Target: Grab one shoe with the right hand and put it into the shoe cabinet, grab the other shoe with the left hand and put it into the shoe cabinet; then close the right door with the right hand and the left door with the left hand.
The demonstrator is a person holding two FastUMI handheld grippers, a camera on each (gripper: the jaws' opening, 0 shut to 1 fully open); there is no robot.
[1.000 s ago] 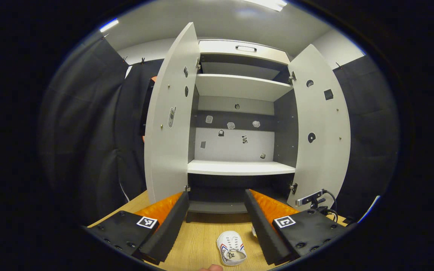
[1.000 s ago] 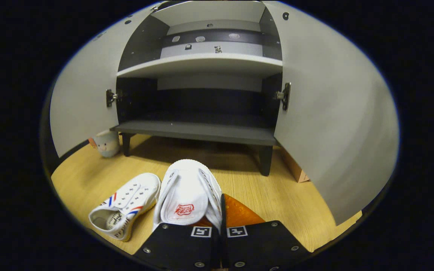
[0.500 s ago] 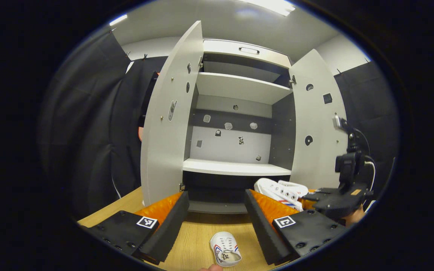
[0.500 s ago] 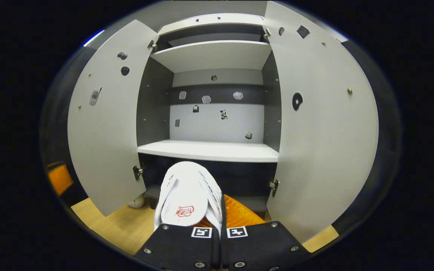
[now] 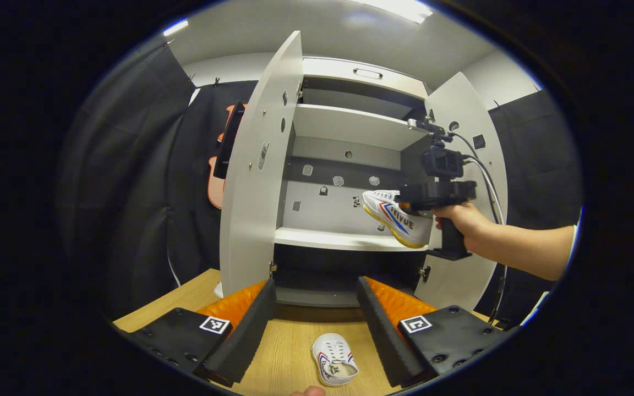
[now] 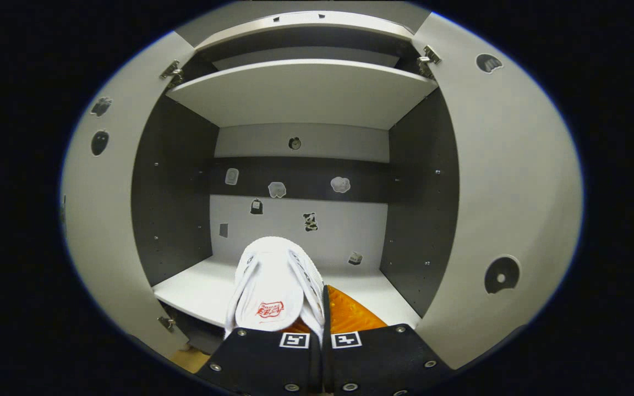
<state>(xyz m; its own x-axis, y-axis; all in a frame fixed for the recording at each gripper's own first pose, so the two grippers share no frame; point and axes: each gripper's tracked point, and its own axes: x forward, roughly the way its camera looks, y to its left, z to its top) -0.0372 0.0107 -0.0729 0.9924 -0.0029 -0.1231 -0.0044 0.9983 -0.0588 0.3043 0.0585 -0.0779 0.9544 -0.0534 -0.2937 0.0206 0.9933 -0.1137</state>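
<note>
**Shoe lifted to the cabinet's middle shelf**

The right gripper carried its white shoe up off the wooden floor and forward between the open doors, to just above the white shelf, perhaps over its front edge. The left gripper shifted slightly; the second shoe stayed put.

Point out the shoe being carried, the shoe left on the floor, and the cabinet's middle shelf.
Carried shoe (image 5: 399, 219), left gripper view, on its striped side.
Floor shoe (image 5: 334, 357), left gripper view, on its laced top.
Middle shelf (image 6: 201, 289), right gripper view, on its bare left part.
</note>
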